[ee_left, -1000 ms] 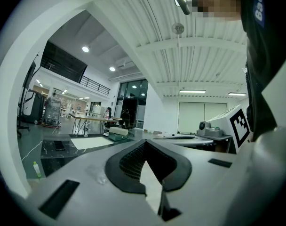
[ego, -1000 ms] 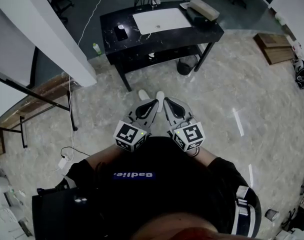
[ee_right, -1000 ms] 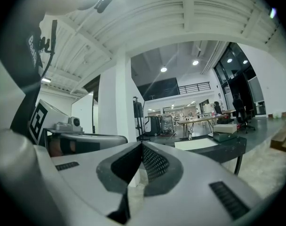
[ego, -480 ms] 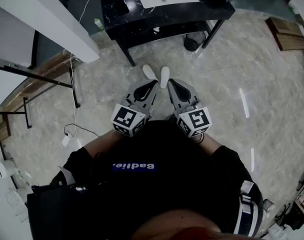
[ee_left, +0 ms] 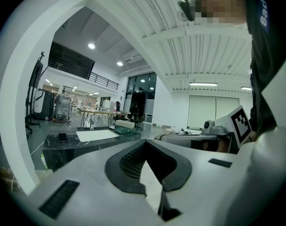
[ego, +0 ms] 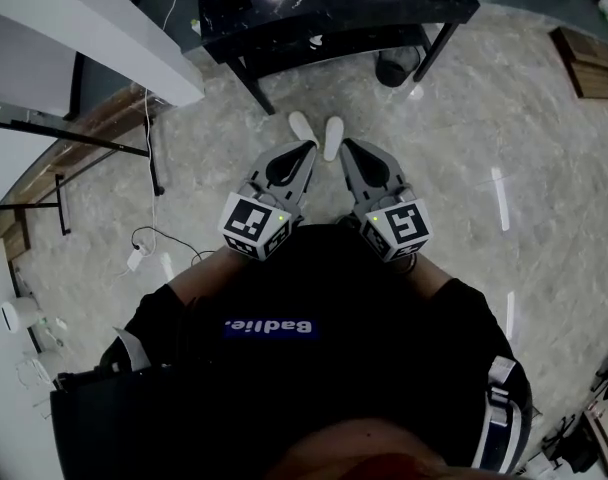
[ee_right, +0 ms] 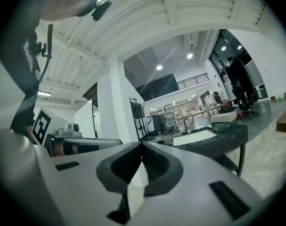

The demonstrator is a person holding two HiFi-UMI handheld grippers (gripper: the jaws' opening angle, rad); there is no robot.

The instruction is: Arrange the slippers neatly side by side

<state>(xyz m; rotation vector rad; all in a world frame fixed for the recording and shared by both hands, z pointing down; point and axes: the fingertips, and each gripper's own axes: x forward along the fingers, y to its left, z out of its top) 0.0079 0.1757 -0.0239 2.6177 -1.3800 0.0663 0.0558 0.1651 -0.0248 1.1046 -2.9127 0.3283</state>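
Note:
Both grippers are held close together in front of the person's dark shirt, pointing forward and slightly upward. The left gripper point(ego: 309, 148) point(ee_left: 144, 142) has its jaws meeting at the tips, with nothing between them. The right gripper point(ego: 346, 145) point(ee_right: 142, 143) is shut the same way and holds nothing. Two small white oval shapes point(ego: 302, 126) point(ego: 333, 137) lie side by side on the floor just past the fingertips, partly hidden. I cannot tell whether they are slippers or the person's own shoes. Neither gripper view shows any slipper.
A black table point(ego: 334, 18) stands ahead, with a dark round object point(ego: 394, 68) under it. A white partition point(ego: 84, 38) and a black frame point(ego: 74, 148) are at the left. A cable and plug block point(ego: 134, 258) lie on the marble floor. Wooden boards point(ego: 594, 63) are at the far right.
The head view has tipped down, so the table has slid toward the top edge. Both grippers stay shut and side by side, drifting slightly upward in the frame.

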